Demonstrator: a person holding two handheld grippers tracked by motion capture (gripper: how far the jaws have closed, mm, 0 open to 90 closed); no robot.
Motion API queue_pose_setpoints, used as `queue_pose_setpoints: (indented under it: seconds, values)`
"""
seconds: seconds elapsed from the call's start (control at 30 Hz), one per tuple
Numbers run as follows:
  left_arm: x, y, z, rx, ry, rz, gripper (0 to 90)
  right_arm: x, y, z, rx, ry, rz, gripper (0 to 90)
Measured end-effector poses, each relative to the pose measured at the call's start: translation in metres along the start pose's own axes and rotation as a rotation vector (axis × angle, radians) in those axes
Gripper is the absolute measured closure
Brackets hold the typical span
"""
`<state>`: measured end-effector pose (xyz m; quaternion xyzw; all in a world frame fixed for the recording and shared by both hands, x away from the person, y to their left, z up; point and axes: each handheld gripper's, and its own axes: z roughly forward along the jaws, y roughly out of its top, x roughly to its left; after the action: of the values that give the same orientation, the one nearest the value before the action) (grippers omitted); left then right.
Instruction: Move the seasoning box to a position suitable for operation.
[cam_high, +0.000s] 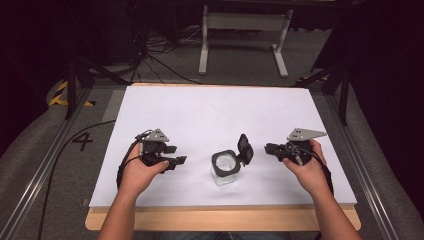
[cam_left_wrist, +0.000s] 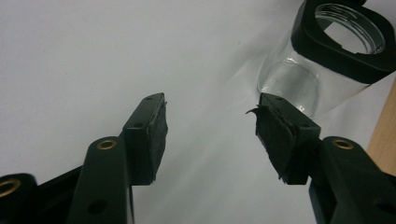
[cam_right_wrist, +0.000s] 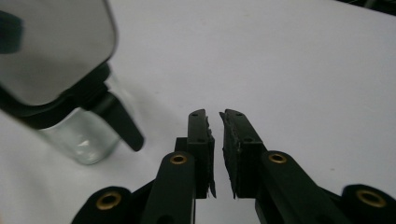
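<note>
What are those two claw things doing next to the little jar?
A person sits at a white table holding a claw in each hand. Between them stands a small clear glass jar with a black rim, its hinged lid flipped up and open. The left claw is spread open and points toward the jar without touching it. The right claw is nearly closed, holds nothing, and sits just beside the lid. The jar looks empty.

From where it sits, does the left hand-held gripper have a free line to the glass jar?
Probably yes. The left hand-held gripper has its jaws open toward the glass jar, with bare white table surface between them.
</note>
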<state>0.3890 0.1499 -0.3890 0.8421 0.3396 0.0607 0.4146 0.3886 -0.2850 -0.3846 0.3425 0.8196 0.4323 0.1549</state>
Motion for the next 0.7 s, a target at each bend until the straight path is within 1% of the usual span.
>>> queue_pose_setpoints:
  seconds: [0.03, 0.1, 0.13, 0.2, 0.23, 0.27, 0.3, 0.33, 0.37, 0.4, 0.43, 0.47, 0.5, 0.6, 0.7]
  values:
    - [-0.001, 0.001, -0.001, -0.005, -0.001, -0.003, 44.1, 0.004, 0.0, -0.001, 0.004, 0.031, -0.013, 85.8]
    - [-0.004, 0.003, -0.003, -0.011, -0.009, 0.001, 45.5, 0.011, -0.002, -0.001, 0.019, 0.106, -0.036, 89.8]
    - [-0.006, 0.004, -0.004, -0.025, -0.019, 0.004, 47.6, 0.014, -0.004, -0.002, 0.036, 0.122, -0.051, 90.0]
    - [-0.006, 0.004, -0.004, -0.032, -0.023, 0.006, 49.2, 0.015, -0.005, -0.002, 0.041, 0.126, -0.055, 90.0]
    - [-0.007, 0.005, -0.004, -0.035, -0.032, 0.003, 50.2, 0.016, -0.006, -0.004, 0.045, 0.14, -0.049, 90.0]
    - [-0.007, 0.005, -0.004, -0.035, -0.032, 0.003, 50.4, 0.016, -0.006, -0.004, 0.045, 0.14, -0.049, 90.0]
    - [-0.007, 0.005, -0.005, -0.034, -0.031, 0.011, 50.4, 0.016, -0.007, -0.005, 0.046, 0.153, -0.044, 90.0]
    - [-0.007, 0.006, -0.005, -0.038, -0.044, 0.016, 52.7, 0.019, -0.008, -0.006, 0.039, 0.174, -0.052, 90.0]
    - [-0.007, 0.006, -0.005, -0.038, -0.044, 0.016, 52.9, 0.019, -0.008, -0.006, 0.039, 0.174, -0.052, 90.0]
    - [-0.008, 0.008, -0.005, -0.051, -0.046, 0.007, 52.9, 0.025, -0.009, -0.005, 0.037, 0.199, -0.056, 90.0]
    - [-0.008, 0.008, -0.005, -0.051, -0.046, 0.007, 53.0, 0.025, -0.009, -0.005, 0.037, 0.199, -0.056, 90.0]
    - [-0.008, 0.009, -0.005, -0.055, -0.047, 0.014, 53.0, 0.027, -0.01, -0.004, 0.041, 0.212, -0.061, 90.0]
    - [-0.008, 0.01, -0.004, -0.054, -0.05, 0.021, 53.0, 0.032, -0.011, -0.001, 0.047, 0.236, -0.074, 90.0]
    - [-0.011, 0.012, -0.005, -0.056, -0.052, 0.024, 53.2, 0.044, -0.013, 0.008, 0.072, 0.278, -0.117, 90.0]
    - [-0.013, 0.013, -0.005, -0.055, -0.058, 0.027, 53.2, 0.053, -0.015, 0.016, 0.073, 0.311, -0.133, 90.0]
